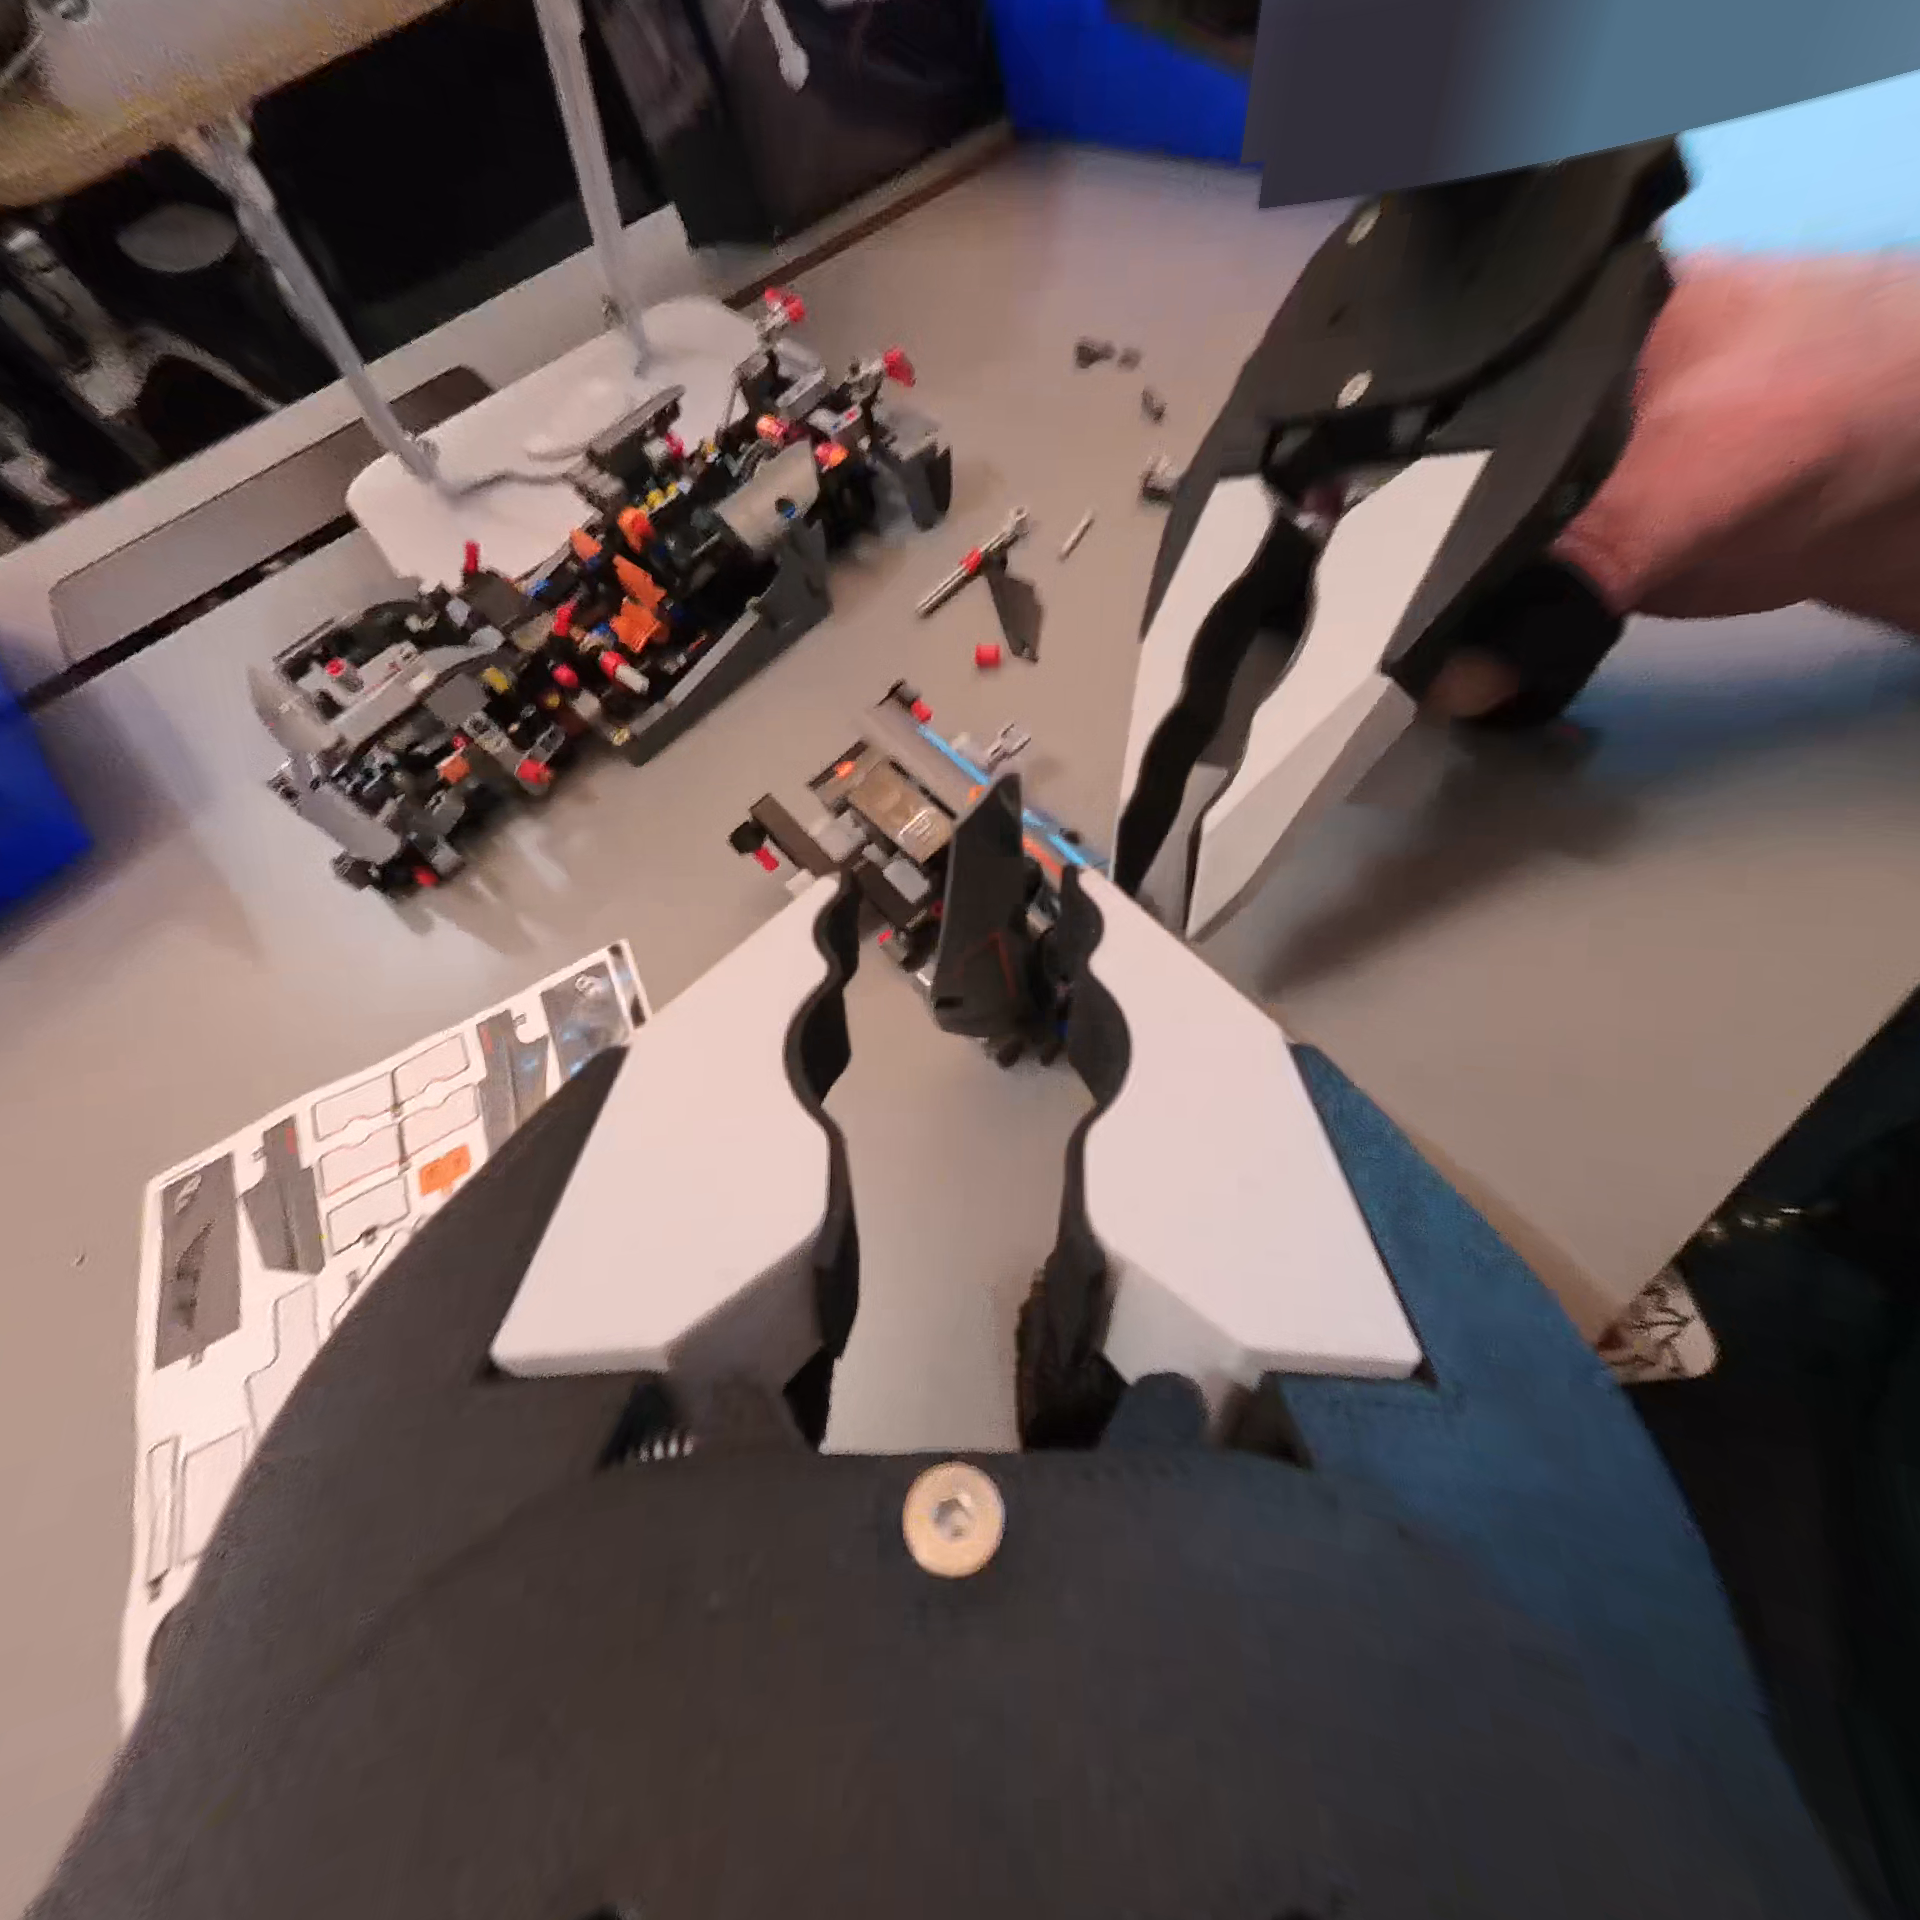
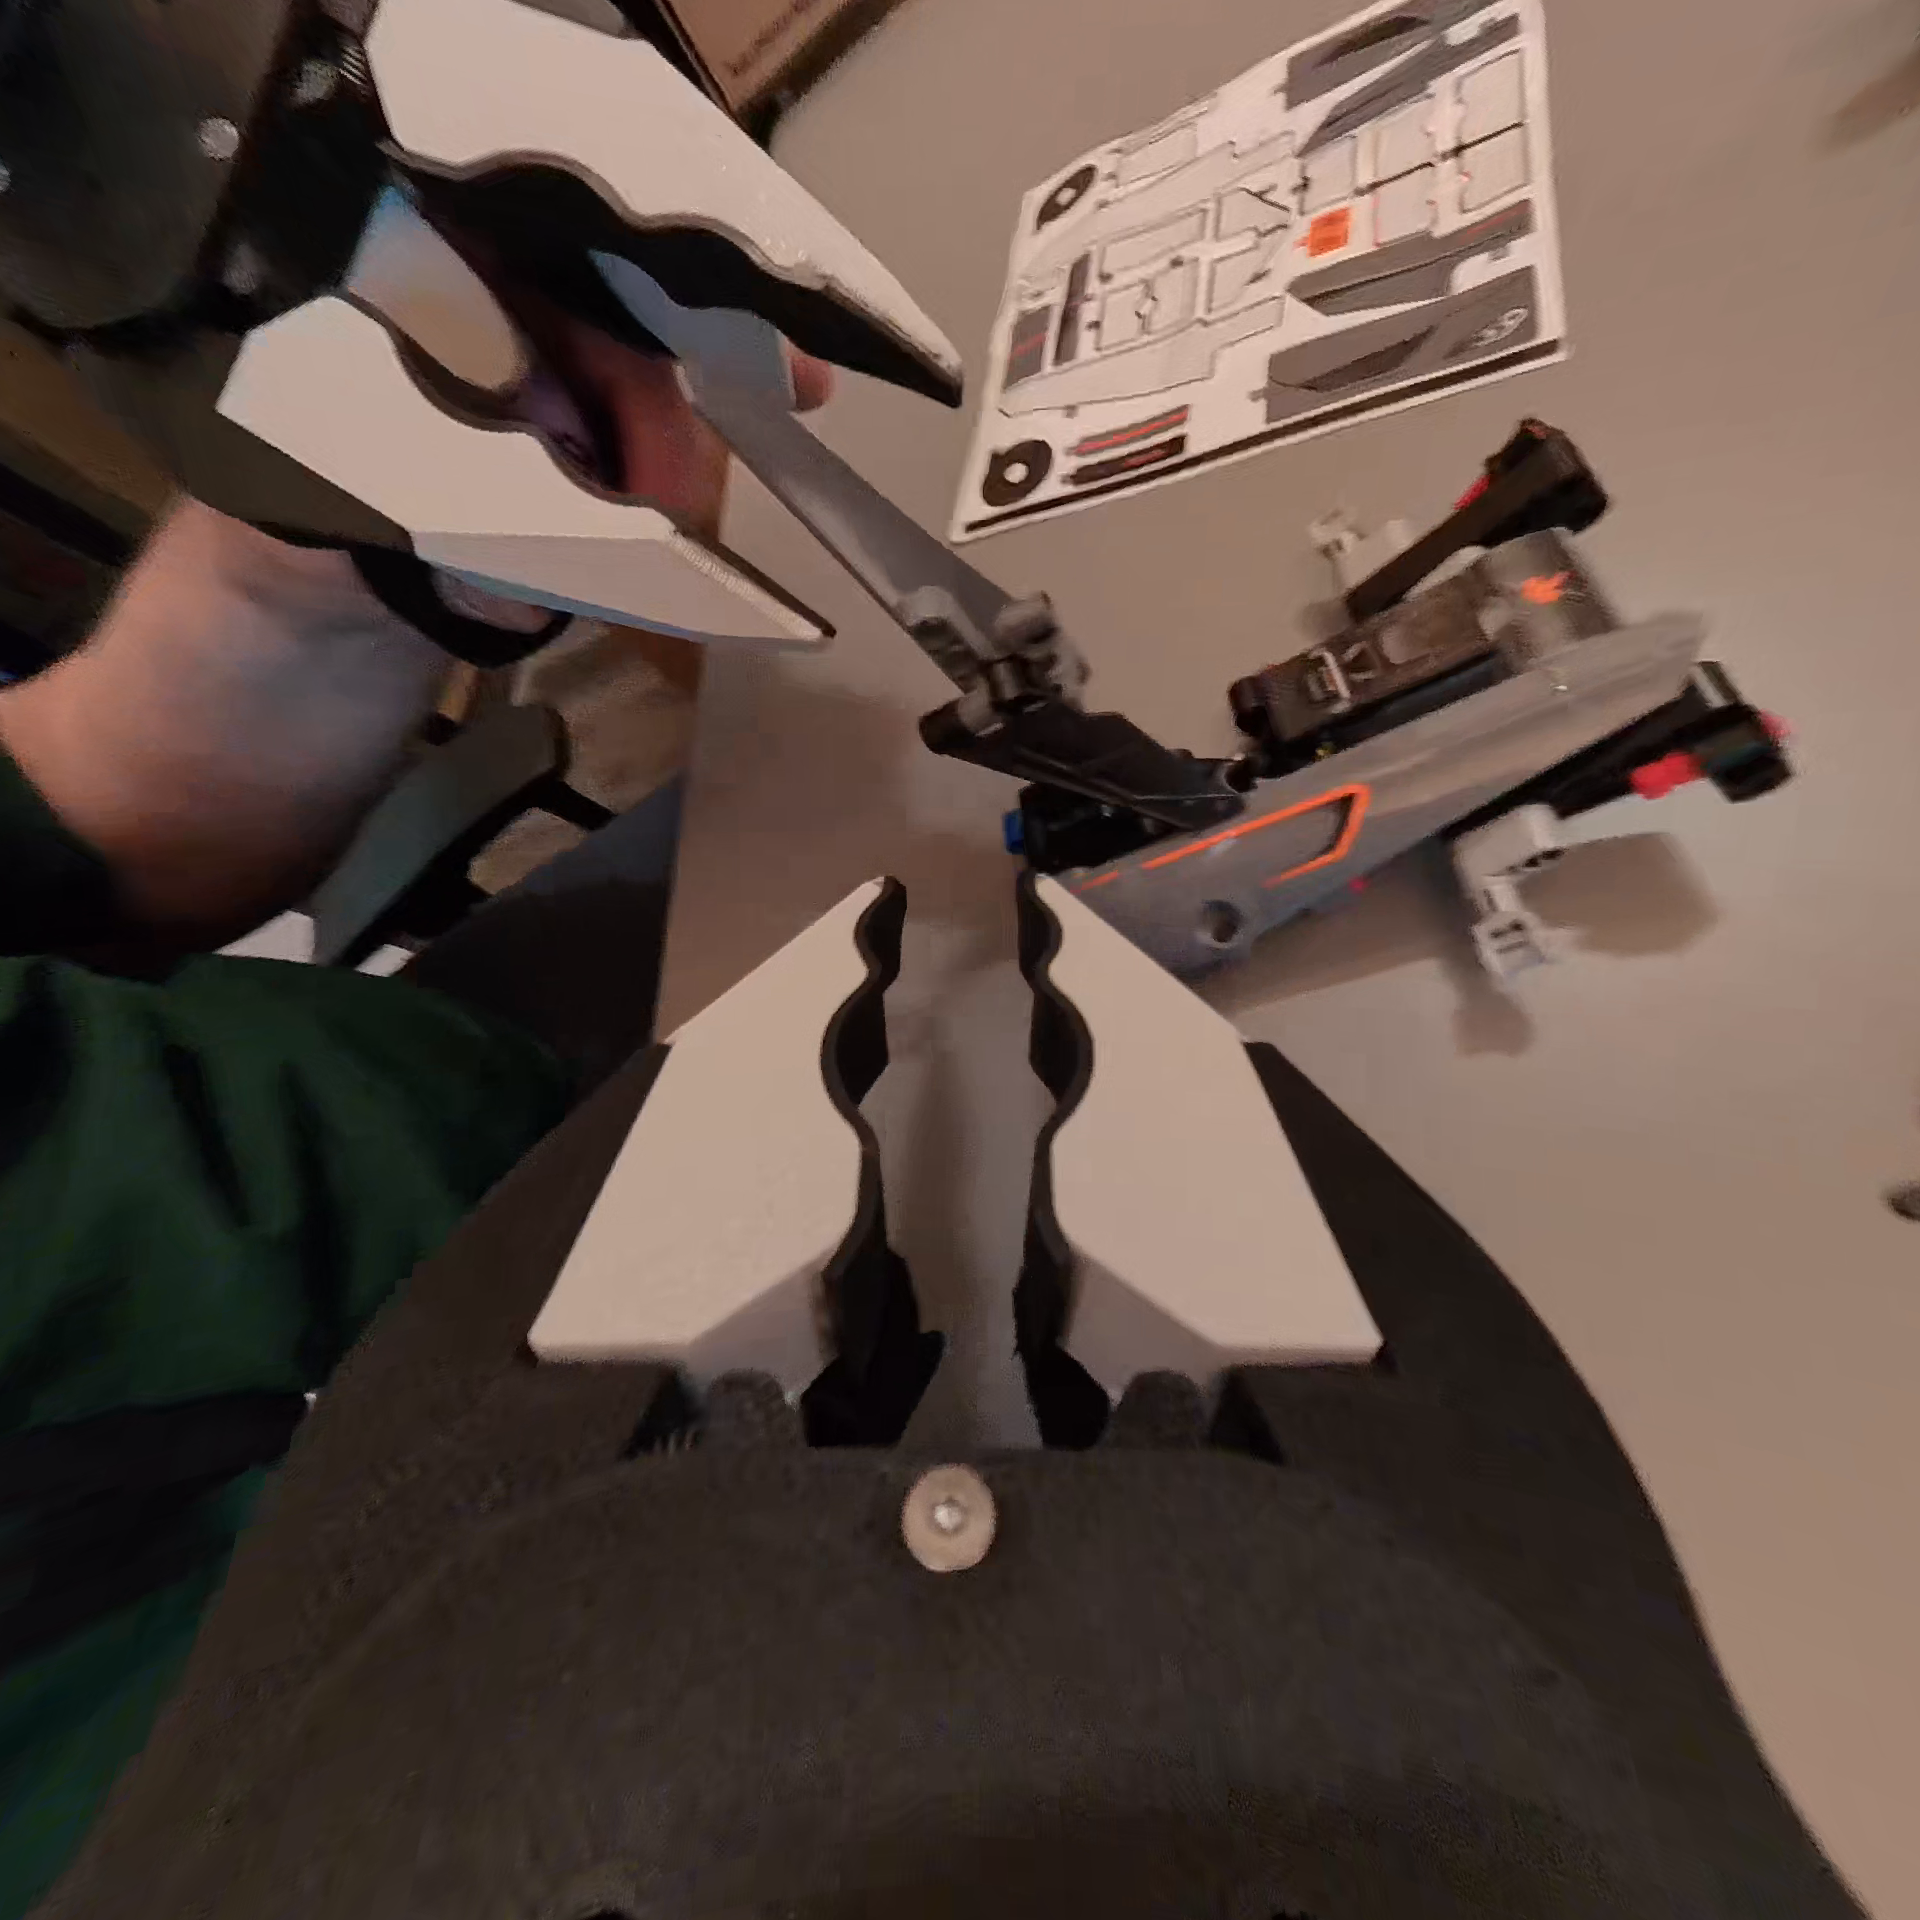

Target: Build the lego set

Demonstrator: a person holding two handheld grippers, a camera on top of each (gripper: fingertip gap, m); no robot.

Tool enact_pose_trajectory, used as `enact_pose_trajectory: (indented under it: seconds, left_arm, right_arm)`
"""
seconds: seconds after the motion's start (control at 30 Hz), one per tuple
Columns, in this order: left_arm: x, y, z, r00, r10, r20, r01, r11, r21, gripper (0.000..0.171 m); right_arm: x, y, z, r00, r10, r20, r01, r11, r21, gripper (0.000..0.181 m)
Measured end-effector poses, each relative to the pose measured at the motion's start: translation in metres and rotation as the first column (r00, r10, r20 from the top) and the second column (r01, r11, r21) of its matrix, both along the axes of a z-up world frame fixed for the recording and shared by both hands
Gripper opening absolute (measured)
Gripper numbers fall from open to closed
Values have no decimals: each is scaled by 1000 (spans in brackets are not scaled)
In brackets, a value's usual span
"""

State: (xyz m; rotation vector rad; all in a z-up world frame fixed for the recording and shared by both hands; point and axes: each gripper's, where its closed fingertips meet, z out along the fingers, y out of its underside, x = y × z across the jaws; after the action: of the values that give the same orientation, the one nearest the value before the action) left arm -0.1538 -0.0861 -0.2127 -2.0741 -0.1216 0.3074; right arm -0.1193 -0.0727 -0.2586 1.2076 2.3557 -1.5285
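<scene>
Sub-assembly (image 1: 914, 831) blocks ahead (sticker sheet (image 1: 343, 1164) left); table (image 1: 1558, 987) right bare.

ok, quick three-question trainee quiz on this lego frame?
1. True or false: the right claw is shut on a piece.
2. What lies flat on the table beyond the small sub-assembly? A sticker sheet; B tablet; C towel.
3. What colour is the outline on the grey panel?
Key: 1 false, it is open and empty; 2 A; 3 orange.
</scene>
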Motion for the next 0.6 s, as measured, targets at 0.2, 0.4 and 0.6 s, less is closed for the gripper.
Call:
enact_pose_trajectory:
  seconds: [0.2, 0.4, 0.6]
  left_arm:
    - [8, 6, 4, 995, -88, 40, 87, 996, 24, 24]
    - [4, 8, 0, 990, -134, 41, 134, 991, 8, 11]
    - [8, 5, 0, 982, -167, 85, 161, 984, 72, 0]
  right_arm:
    - [1, -18, 3, 998, 12, 61, -7, 997, -70, 28]
    - [-14, -19, 2, 991, -100, 91, 111, 986, -121, 32]
    - [-19, -18, 26, 984, -156, 82, 174, 931, -320, 38]
